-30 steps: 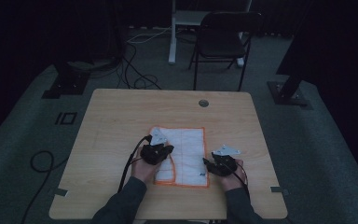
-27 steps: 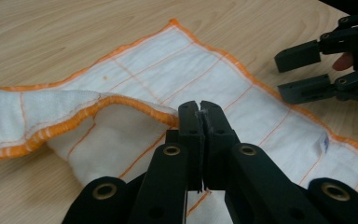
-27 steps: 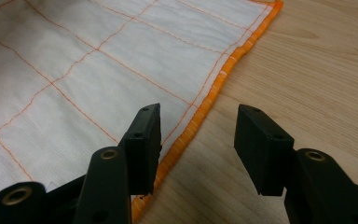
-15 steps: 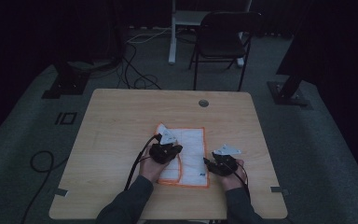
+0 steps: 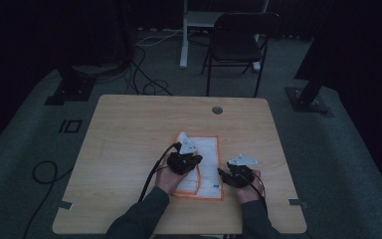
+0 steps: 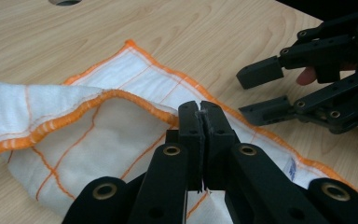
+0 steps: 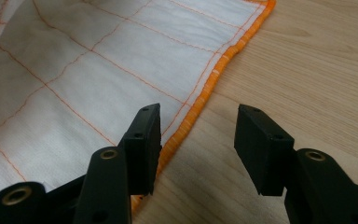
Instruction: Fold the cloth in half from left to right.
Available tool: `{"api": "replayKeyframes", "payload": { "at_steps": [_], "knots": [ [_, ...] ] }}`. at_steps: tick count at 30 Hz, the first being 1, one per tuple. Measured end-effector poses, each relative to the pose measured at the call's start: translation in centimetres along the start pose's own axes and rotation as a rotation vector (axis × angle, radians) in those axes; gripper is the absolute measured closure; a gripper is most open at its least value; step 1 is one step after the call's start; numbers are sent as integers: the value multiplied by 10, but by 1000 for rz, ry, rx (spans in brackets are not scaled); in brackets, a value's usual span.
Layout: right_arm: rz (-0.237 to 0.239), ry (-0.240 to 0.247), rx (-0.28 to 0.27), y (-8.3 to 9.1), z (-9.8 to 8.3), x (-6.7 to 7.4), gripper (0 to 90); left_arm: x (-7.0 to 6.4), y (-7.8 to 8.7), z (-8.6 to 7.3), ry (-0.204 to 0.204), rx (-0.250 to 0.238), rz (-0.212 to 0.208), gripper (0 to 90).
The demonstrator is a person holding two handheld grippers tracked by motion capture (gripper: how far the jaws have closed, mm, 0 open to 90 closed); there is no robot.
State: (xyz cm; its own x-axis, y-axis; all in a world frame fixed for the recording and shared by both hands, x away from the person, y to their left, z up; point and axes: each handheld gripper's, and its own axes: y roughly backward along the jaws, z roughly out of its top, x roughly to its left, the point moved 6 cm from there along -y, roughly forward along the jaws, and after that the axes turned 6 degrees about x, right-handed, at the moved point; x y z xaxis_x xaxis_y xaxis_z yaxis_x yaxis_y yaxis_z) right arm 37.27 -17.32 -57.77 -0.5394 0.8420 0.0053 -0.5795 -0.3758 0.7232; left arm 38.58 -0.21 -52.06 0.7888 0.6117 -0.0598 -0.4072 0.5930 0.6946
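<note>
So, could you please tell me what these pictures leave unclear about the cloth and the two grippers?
- Cloth: in the left gripper view its near edge is hidden behind the left gripper, whose jaws are pressed together.
- Blue mark on the cloth: too small to read.
- Right gripper: in the high view, too dark and small to judge its jaws.

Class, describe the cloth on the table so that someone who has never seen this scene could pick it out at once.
On the wooden table, look at the near half, just ahead of the person's two hands. The cloth lies there, partly folded over, one edge pinched in the left hand-held gripper. It is white with thin orange grid lines and a thick orange hem.
</note>
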Motion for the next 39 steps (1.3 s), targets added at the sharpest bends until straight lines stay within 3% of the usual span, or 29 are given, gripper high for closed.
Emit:
{"api": "replayKeyframes", "payload": {
  "at_steps": [20,30,33,39],
  "knots": [
    [-6,-13,-5,2,0,-3,506,-26,-13,23,-56,-1,-38,891],
    [-22,-37,-7,4,-1,-9,506,-33,-33,28,-28,17,-66,889],
    [-23,-36,-6,4,-1,-9,506,-34,-44,25,-11,48,-83,781],
    [-11,-23,4,4,-2,-6,506,-28,-40,21,-22,50,-55,722]
  ]
}}
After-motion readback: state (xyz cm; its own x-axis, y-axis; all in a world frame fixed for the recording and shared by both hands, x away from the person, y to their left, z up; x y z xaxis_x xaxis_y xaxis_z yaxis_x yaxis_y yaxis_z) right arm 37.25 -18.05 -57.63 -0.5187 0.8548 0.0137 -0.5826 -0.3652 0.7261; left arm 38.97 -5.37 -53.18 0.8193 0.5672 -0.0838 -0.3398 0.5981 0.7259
